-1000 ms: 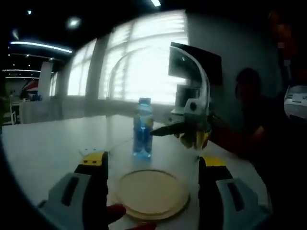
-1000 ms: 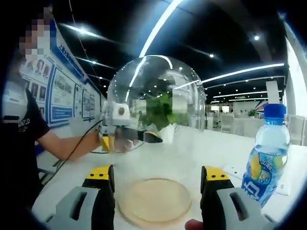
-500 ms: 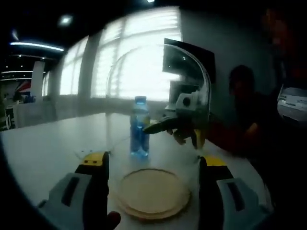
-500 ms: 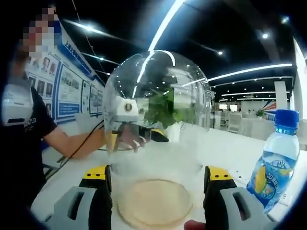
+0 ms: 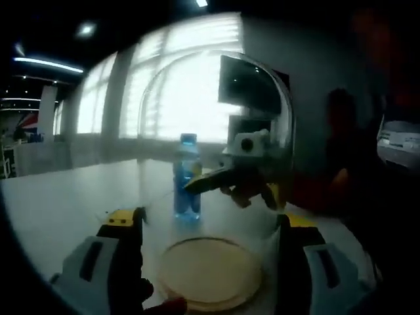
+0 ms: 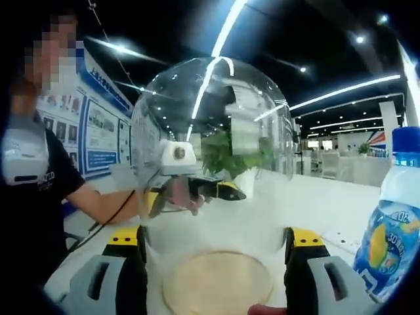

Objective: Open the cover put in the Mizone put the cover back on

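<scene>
Right gripper (image 6: 213,262) jaws rise from bottom, spread wide, one each side of clear dome (image 6: 213,144). Dome rim sits between jaws, above round wooden base (image 6: 216,289) on white table (image 6: 328,203). Whether jaws touch dome: cannot tell. Left gripper (image 6: 197,187) seen through dome from far side, held by person (image 6: 29,190) in dark shirt. Mizone bottle (image 6: 390,243) upright at table's right edge, blue cap on. Finger tip at bottom edge.
</scene>
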Demonstrator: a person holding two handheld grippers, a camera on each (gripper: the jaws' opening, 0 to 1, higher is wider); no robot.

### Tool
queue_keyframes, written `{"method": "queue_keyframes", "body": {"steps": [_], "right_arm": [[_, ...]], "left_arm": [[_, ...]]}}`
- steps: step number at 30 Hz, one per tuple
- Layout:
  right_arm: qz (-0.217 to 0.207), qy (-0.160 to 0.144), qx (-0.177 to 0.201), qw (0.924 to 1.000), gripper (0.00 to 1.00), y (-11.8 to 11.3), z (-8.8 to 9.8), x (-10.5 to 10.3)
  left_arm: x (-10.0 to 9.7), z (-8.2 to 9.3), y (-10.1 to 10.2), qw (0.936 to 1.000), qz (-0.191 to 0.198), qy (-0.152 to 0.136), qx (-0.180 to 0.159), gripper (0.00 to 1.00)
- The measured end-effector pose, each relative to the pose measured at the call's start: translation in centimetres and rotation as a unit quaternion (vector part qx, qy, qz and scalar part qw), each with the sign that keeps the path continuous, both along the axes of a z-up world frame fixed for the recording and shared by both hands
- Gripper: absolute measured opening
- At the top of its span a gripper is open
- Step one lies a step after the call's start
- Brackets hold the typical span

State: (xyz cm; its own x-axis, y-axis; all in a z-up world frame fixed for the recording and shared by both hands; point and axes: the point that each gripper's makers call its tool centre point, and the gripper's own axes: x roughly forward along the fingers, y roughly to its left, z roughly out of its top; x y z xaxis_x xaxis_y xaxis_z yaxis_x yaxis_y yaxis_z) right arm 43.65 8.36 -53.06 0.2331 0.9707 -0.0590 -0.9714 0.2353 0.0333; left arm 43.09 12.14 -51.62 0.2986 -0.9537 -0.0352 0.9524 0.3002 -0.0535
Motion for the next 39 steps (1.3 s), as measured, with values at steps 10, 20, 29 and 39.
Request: {"method": "queue_keyframes", "body": {"steps": [10, 20, 29, 39], "right_arm": [[0.011, -0.007, -0.003, 0.9999, 0.89, 1.2, -0.7, 0.2], [0.025, -0.007, 0.02, 0.9995, 0.89, 1.1, -0.6, 0.3], [0.04, -0.004, 0.019, 0.999, 0.89, 1.2, -0.6, 0.4], [0.06, 0.0, 0.013, 0.9981, 0.9, 1.3, -0.8, 0.4]], "left_arm": [[0.2, 0.0, -0.5, 0.9995, -0.013, 0.009, -0.028, 0.79], [0.3, -0.3, -0.4, 0.9988, -0.035, 0.002, -0.034, 0.78], [0.2, -0.5, -0.4, 0.9983, -0.05, 0.0, -0.031, 0.78], [0.2, -0.6, -1.1, 0.9992, -0.037, -0.003, -0.012, 0.79]]}}
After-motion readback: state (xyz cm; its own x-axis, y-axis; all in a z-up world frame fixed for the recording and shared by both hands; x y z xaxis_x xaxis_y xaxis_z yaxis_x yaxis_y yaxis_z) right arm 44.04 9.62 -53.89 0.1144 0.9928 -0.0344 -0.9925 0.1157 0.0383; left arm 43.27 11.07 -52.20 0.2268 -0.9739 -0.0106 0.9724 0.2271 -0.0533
